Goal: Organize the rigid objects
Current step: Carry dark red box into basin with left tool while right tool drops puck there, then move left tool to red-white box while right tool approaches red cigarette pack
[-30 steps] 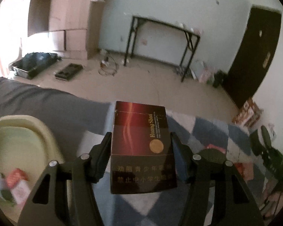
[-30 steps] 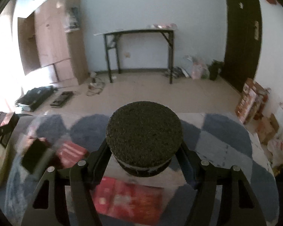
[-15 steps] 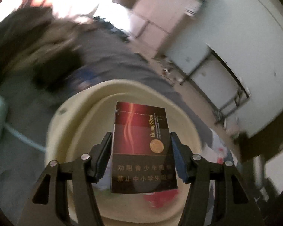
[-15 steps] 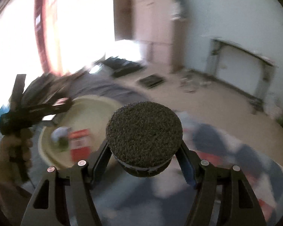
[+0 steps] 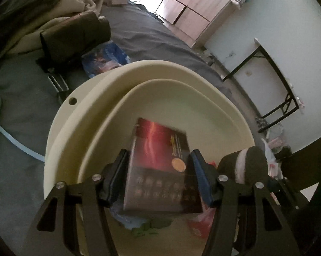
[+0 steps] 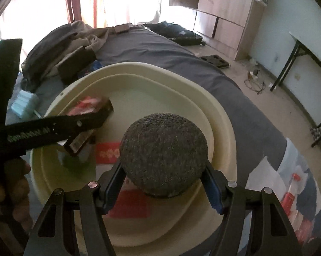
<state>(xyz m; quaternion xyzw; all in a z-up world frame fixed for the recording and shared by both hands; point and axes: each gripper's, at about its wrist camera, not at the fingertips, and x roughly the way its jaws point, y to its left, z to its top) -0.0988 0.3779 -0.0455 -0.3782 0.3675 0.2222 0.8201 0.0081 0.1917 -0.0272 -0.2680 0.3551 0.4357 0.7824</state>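
Over the cream basin [image 5: 139, 74] on the bed, my left gripper [image 5: 158, 177] pinches a dark red box [image 5: 160, 166] — my right gripper [image 6: 163, 183] squeezes a round black sponge [image 6: 163, 151].

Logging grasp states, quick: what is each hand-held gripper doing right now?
Left hand-held gripper: closed on the dark red box.
Right hand-held gripper: closed on the round dark puck.

The right tongs [image 6: 163, 188] clamped a dark round sponge [image 6: 163, 153] over the cream basin [image 6: 222, 128] on the bed [image 6: 160, 47]. The left tongs [image 6: 85, 125] reached in, gripping a dark box [image 6: 79, 144] above red packets [image 6: 107, 152].
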